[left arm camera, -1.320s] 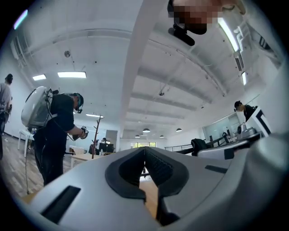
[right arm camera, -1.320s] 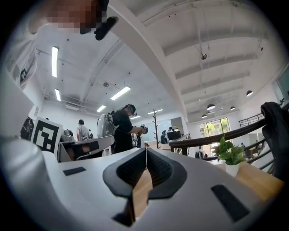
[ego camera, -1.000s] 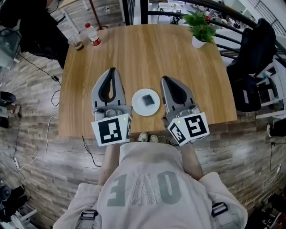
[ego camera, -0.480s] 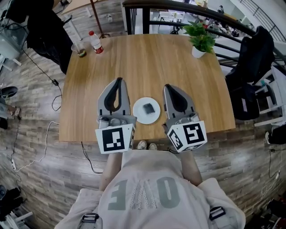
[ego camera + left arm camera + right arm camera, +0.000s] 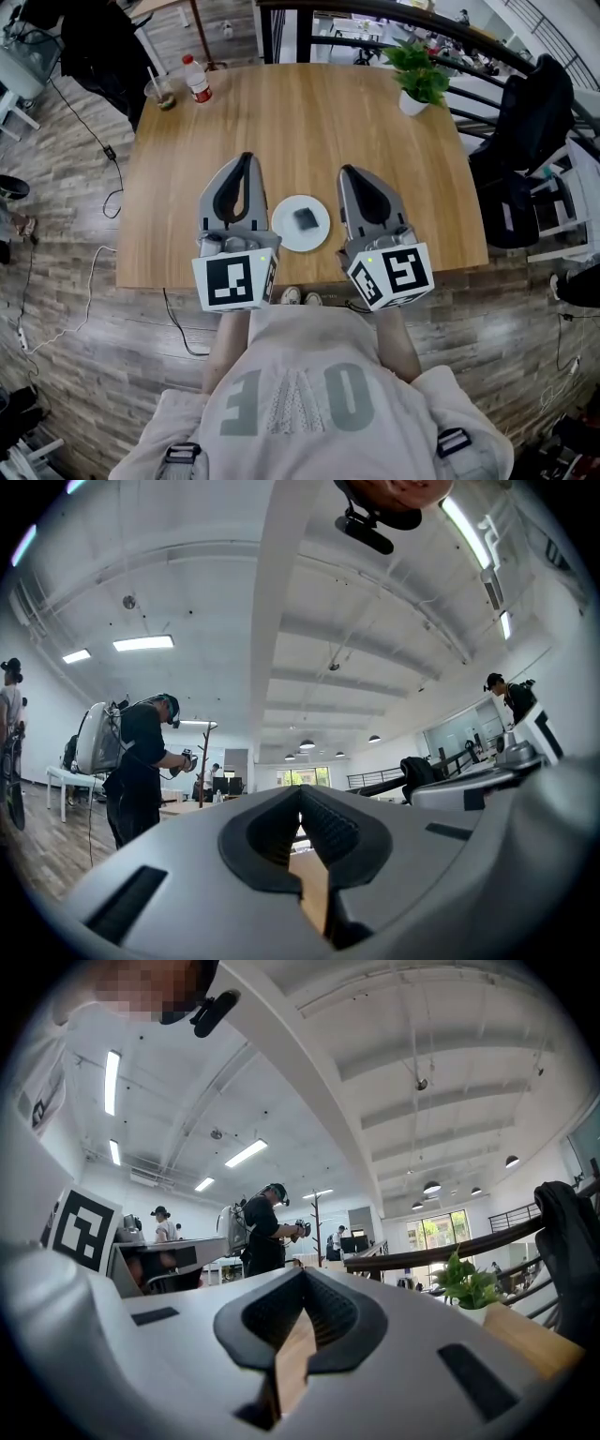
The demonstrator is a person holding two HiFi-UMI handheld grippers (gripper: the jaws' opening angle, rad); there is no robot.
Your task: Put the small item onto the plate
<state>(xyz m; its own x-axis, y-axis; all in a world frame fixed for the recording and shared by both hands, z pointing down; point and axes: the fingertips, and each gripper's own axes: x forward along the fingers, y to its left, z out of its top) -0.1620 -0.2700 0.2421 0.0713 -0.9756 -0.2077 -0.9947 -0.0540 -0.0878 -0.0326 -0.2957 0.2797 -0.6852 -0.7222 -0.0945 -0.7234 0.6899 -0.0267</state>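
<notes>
The small item (image 5: 305, 218) already lies on the plate (image 5: 284, 236), which sits on the worktop (image 5: 309, 112) between your two grippers. It is inboard of both and back from their tips, with neither clearly nearer. Your left gripper (image 5: 246, 159) and right gripper (image 5: 347, 172) both have their jaws closed on nothing. The item looks squarish, so I judge no approach axis matters.
</notes>
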